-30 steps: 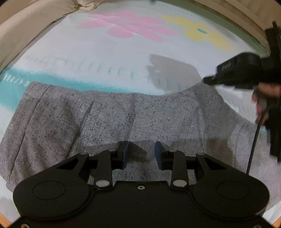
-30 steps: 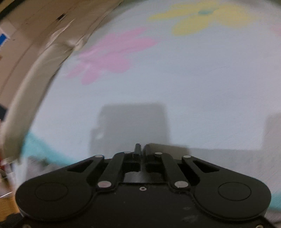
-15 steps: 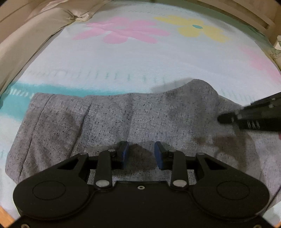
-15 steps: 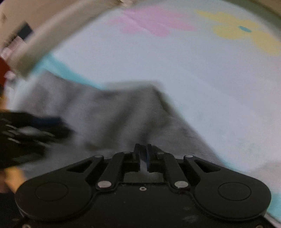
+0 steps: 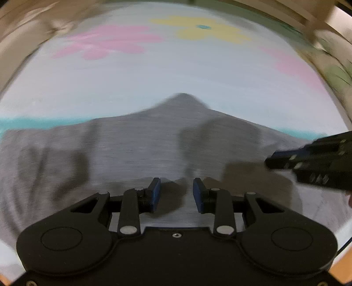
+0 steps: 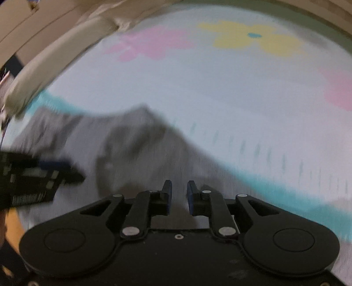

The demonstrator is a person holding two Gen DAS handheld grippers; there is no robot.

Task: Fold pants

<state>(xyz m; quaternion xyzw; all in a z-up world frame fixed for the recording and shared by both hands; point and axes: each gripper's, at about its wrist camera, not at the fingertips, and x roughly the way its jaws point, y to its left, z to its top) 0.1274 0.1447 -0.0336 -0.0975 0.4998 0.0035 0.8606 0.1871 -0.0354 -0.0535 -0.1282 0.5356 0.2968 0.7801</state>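
Grey speckled pants (image 5: 136, 143) lie folded over on a pale flowered bedsheet (image 5: 176, 72), blurred by motion. My left gripper (image 5: 176, 197) hovers over their near part, open, with nothing between its blue pads. In the right wrist view the same pants (image 6: 140, 143) spread to the left and centre. My right gripper (image 6: 178, 193) hangs above them with its jaws opening, a narrow gap and no cloth between them. Each gripper shows at the edge of the other's view: the right one (image 5: 312, 162), the left one (image 6: 37, 176).
The sheet carries pink (image 5: 105, 44) and yellow flowers (image 5: 204, 28) and a teal stripe (image 6: 275, 184). A beige pillow or bolster (image 6: 50, 61) lines the far left edge. A wooden bed frame (image 5: 325, 13) runs along the far right.
Both grippers have slid sideways over the pants. The right gripper's jaws were shut and now stand slightly apart. The pants' raised far corner now lies as a peak on the sheet.
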